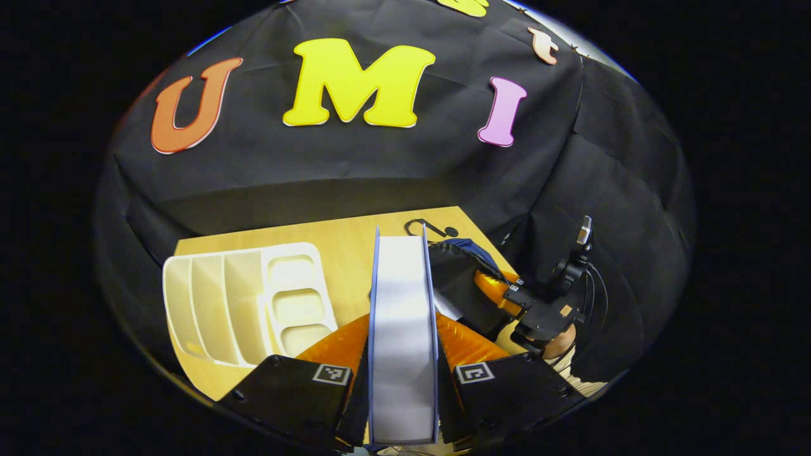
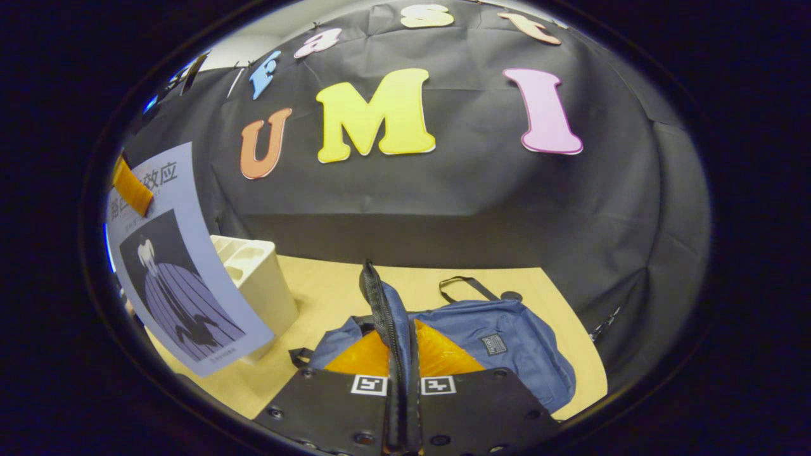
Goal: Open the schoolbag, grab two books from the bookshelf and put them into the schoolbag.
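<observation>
My left gripper [image 1: 403,347] is shut on a thick book [image 1: 400,285] with blue covers, held upright with its white page edge toward the camera. In the right gripper view the same book [image 2: 184,272] hangs at the far left, front cover showing, with a finger [image 2: 132,187] of the left gripper on it. My right gripper [image 2: 399,358] is shut on the zipper edge [image 2: 383,304] of the blue schoolbag [image 2: 507,342] and holds it lifted. The schoolbag [image 1: 459,266] lies right of the book, with the right gripper [image 1: 510,292] and a hand beside it.
The white bookshelf [image 1: 244,297] with its upright slots stands on the wooden table [image 1: 342,240], left of the bag; it is also behind the book as the bookshelf [image 2: 260,272]. A black strap loop [image 2: 466,285] lies at the bag's far end. Black cloth walls the table.
</observation>
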